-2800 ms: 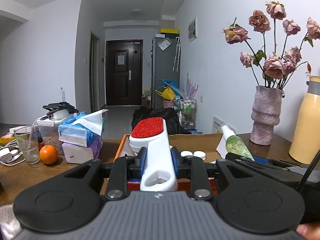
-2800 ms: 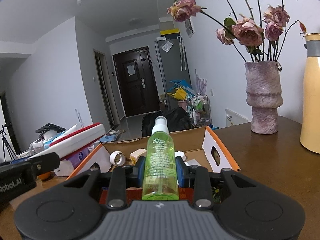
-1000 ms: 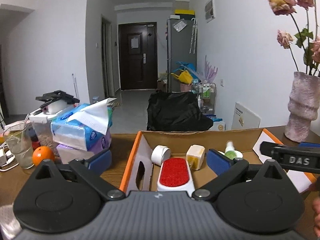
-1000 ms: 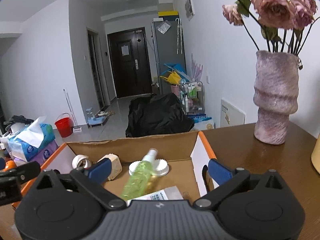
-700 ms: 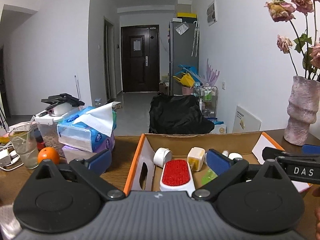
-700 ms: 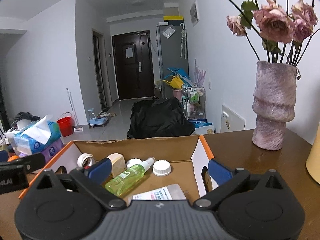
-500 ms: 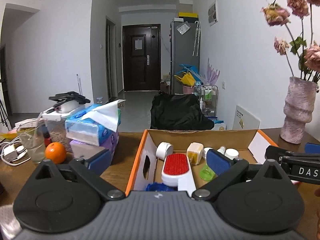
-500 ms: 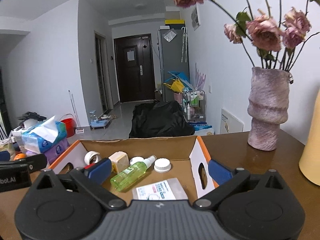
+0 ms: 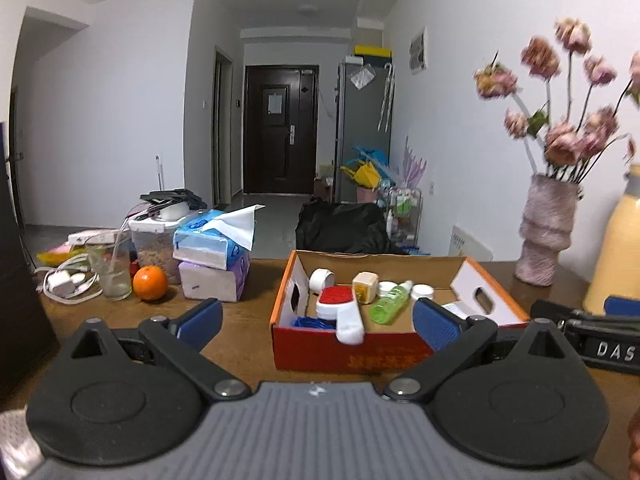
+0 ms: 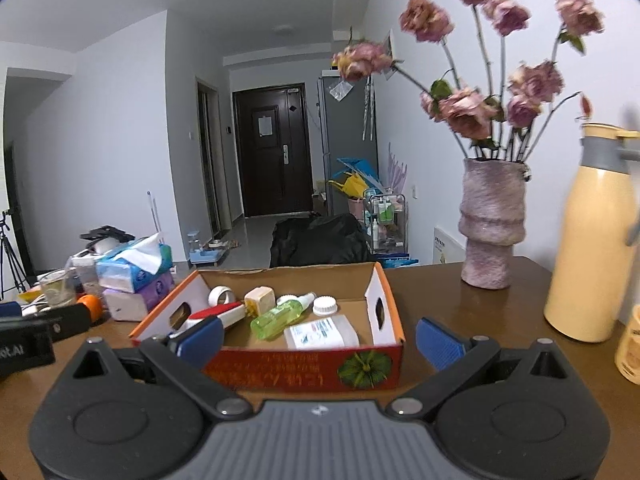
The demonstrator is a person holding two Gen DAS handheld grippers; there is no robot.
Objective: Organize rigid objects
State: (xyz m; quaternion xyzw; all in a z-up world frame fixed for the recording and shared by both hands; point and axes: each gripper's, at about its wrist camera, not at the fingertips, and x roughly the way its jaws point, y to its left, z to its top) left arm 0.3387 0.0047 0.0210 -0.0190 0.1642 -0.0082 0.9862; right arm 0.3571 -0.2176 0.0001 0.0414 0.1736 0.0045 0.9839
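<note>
Left wrist view: left gripper (image 9: 316,322) jaws wide, empty, short of cardboard box (image 9: 348,354) on table (image 9: 244,336). Inside box: lint brush (image 9: 340,312) at left, green spray bottle (image 9: 390,307) just right of it, white caps behind.

Right wrist view: right gripper (image 10: 318,338) jaws wide, empty, before box (image 10: 304,370). Bottle (image 10: 280,316) lying mid-box; vase (image 10: 490,228) right of box.

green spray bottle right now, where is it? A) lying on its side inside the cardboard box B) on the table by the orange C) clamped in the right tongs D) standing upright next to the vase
A: the green spray bottle lies on its side inside the cardboard box, between the lint brush and a white cap; both the right tongs and left tongs are open and hold nothing.
</note>
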